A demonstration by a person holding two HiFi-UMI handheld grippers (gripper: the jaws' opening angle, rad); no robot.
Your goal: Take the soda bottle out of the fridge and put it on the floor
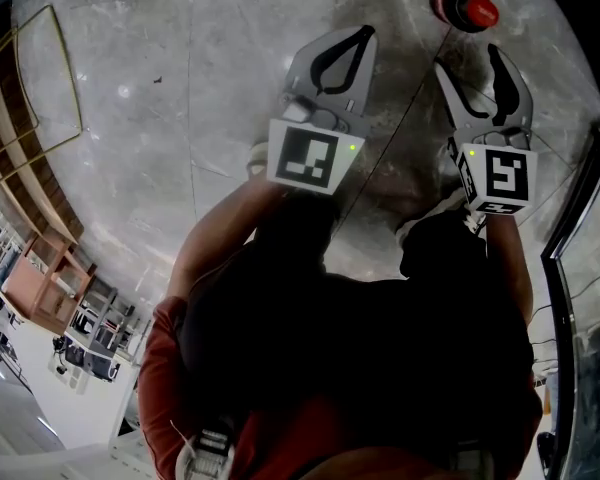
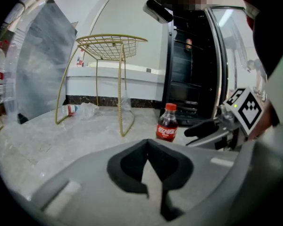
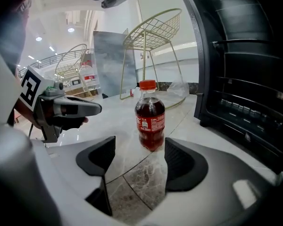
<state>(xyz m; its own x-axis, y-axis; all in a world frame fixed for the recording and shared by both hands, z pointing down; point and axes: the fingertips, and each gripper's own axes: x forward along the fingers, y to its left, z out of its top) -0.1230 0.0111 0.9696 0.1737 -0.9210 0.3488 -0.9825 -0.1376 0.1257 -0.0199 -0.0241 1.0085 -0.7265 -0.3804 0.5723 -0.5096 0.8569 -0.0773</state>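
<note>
While the soda bottle (image 3: 150,121) stood upright on the floor (image 3: 137,187), just ahead of the right gripper (image 3: 137,147), that gripper's jaws were wide apart, holding nothing; the left gripper (image 1: 360,36), jaws together, was farther off.

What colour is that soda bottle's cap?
The round plastic cap is red, clearest in the right gripper view.

Person's in a red sleeve (image 1: 165,363) and dark top. The left hand-held gripper (image 1: 363,34) and right hand-held gripper (image 1: 468,58) are both pale grey with black pads (image 3: 184,166) — each carries a white cube (image 1: 305,158) with black square markers and a tiny green light.
</note>
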